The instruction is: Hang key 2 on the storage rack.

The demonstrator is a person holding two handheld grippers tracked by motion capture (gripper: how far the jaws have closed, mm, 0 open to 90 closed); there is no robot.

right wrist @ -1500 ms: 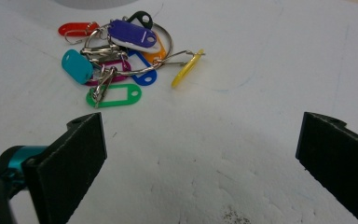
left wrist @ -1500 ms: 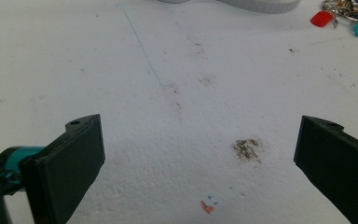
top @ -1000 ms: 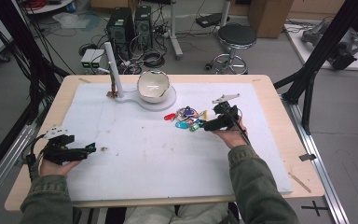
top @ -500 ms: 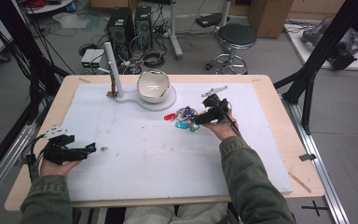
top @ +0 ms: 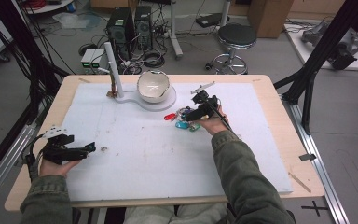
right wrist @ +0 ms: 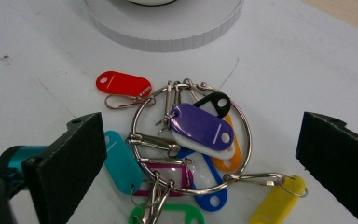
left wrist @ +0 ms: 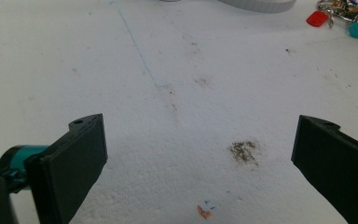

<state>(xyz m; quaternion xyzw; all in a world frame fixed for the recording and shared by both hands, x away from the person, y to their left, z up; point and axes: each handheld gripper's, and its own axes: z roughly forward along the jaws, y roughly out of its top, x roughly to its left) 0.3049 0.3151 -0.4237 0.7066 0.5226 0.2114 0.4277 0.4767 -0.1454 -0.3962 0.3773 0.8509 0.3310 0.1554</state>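
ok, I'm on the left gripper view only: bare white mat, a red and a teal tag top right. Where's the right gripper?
Observer: The right gripper hangs over a key ring loaded with coloured tags, jaws wide open either side.
Operator: Gripping anything?
Observer: No. The ring lies flat on the mat, untouched.
Operator: What's behind it?
Observer: A white bowl on a round white base, close beyond the ring.
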